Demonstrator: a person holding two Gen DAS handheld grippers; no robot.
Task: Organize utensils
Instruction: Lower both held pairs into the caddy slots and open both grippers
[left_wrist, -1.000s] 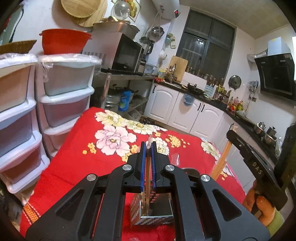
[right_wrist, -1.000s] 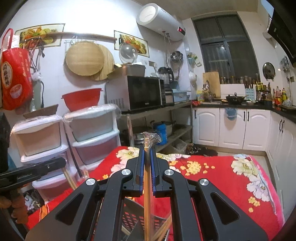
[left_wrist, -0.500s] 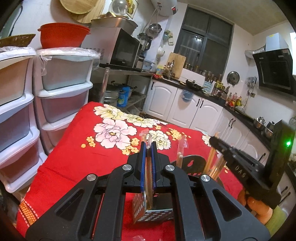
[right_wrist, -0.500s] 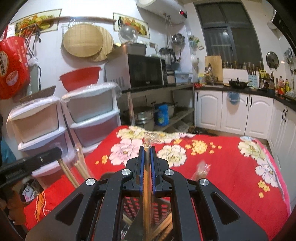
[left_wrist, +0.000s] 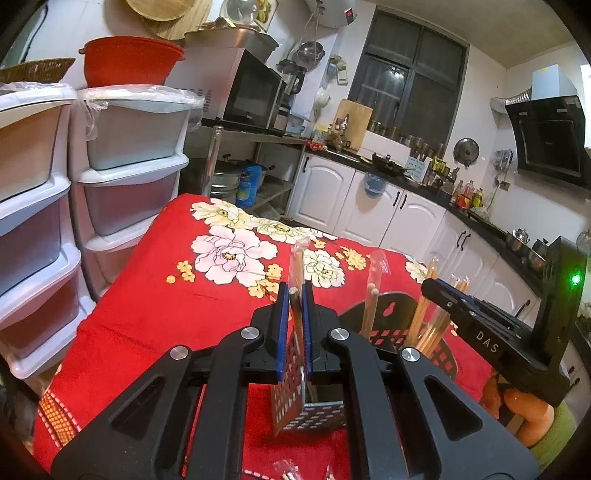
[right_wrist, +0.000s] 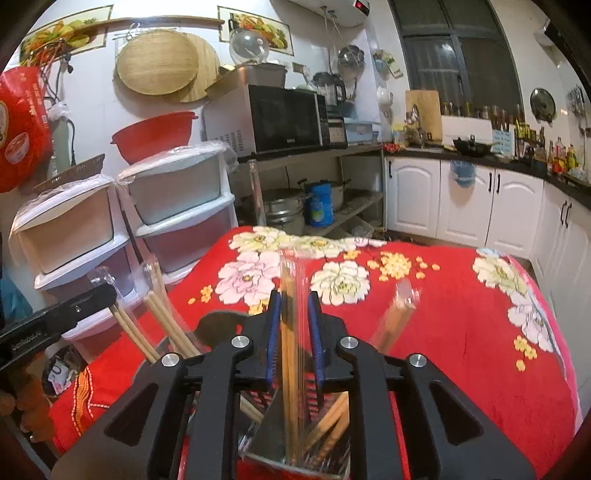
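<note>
Red floral cloth (left_wrist: 177, 302) covers the table, with stacked plastic drawers (left_wrist: 129, 173) at ten o'clock, a microwave (right_wrist: 284, 118) on a steel rack behind them, and white kitchen cabinets (right_wrist: 465, 203) along the far wall at two o'clock.

A perforated utensil holder (left_wrist: 317, 413) stands on the cloth, seen in the left wrist view at six o'clock. The left gripper (left_wrist: 295, 325) has its blue pads pressed together on a plastic-sleeved pair of chopsticks (left_wrist: 297, 266), which rises upright out of the pads and reaches down toward the holder. At three o'clock from it more sleeved chopsticks (left_wrist: 371, 295) lean up out of the holder's black back section.

In the right wrist view the right gripper (right_wrist: 294, 332) is over the same holder (right_wrist: 325, 443) at six o'clock. Its jaws have just been opening: the blue pads stand a little apart with a sleeved chopstick pair (right_wrist: 290, 314) upright between them, its lower end down in the holder, blurred; the right pad is clear of the wrapper, and whether the left pad touches it I cannot tell. Another wrapped pair (right_wrist: 397, 314), blurred, leans at two o'clock from the gripper, and bare wooden chopsticks (right_wrist: 166, 317) lean out at nine o'clock.

An orange-gloved hand (left_wrist: 524, 410) holds the right gripper's handle at four o'clock in the left view.
</note>
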